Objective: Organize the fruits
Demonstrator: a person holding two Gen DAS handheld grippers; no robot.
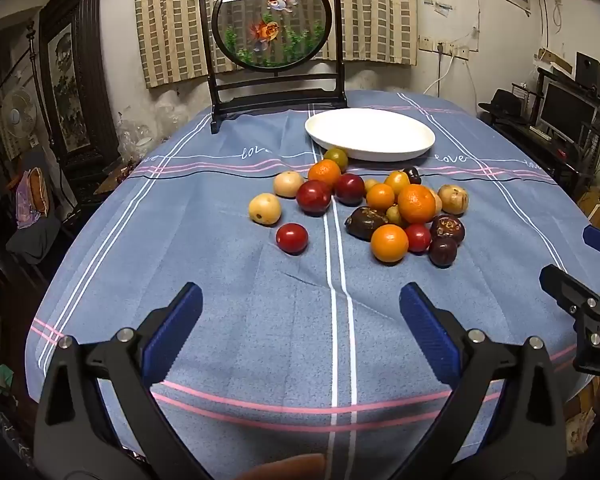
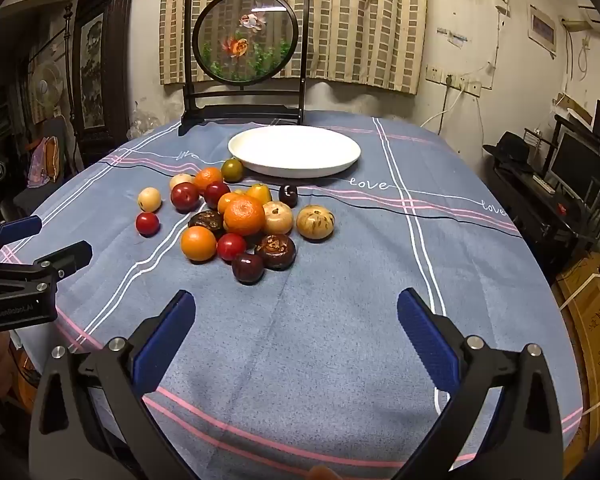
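Several fruits lie in a loose pile on the blue tablecloth (image 1: 260,340): a large orange (image 1: 417,203) (image 2: 244,215), red ones such as the near loose one (image 1: 292,239) (image 2: 147,223), pale yellow ones (image 1: 264,209) and dark brown ones (image 2: 275,251). Behind the pile stands an empty white plate (image 1: 420,136) (image 2: 340,148). My left gripper (image 1: 300,296) hangs open over bare cloth in front of the pile. Likewise my right gripper (image 2: 296,300) is open and holds nothing. Each gripper shows at the edge of the other's view, the right gripper (image 1: 572,256) and the left gripper (image 2: 48,236).
A dark-framed round goldfish screen (image 1: 274,20) (image 2: 246,40) stands at the table's far edge behind the plate. Chairs and a fan crowd the left side, a desk with a monitor (image 1: 566,114) the right. A fingertip (image 1: 292,468) shows at the bottom edge.
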